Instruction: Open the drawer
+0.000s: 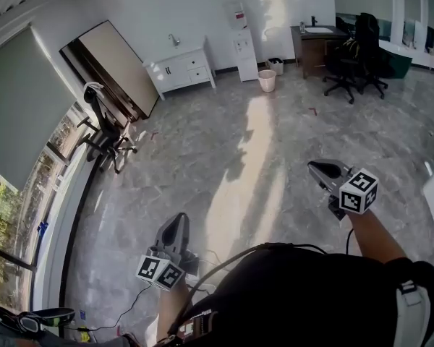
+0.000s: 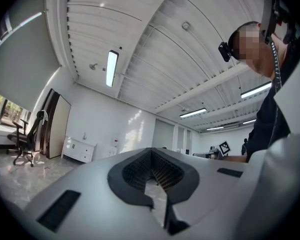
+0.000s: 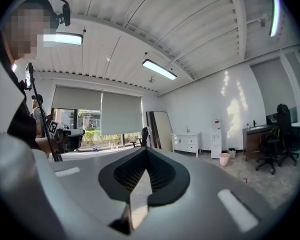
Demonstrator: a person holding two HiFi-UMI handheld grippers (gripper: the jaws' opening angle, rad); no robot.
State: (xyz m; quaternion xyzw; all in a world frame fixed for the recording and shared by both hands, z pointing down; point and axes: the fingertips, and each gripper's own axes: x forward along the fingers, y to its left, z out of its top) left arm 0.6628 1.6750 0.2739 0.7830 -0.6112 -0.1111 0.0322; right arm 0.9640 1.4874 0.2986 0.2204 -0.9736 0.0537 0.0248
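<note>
A white cabinet [image 1: 179, 69] with drawers stands against the far wall, well across the floor from me. It also shows small in the left gripper view as the cabinet [image 2: 80, 150] and in the right gripper view as the cabinet [image 3: 186, 143]. My left gripper [image 1: 178, 220] is held low in front of my body, jaws shut and empty. My right gripper [image 1: 313, 167] is held out to the right, also shut with nothing in it. Both point out over the marble floor, far from the drawers. Seen from their own cameras, the left gripper [image 2: 152, 152] and right gripper [image 3: 147, 151] have their tips together.
A large board [image 1: 116, 67] leans on the wall left of the cabinet. An office chair [image 1: 105, 132] stands by the window. A water dispenser [image 1: 244, 53], pink bin [image 1: 267, 80], dark desk [image 1: 315, 45] and black chairs [image 1: 356, 53] line the far right.
</note>
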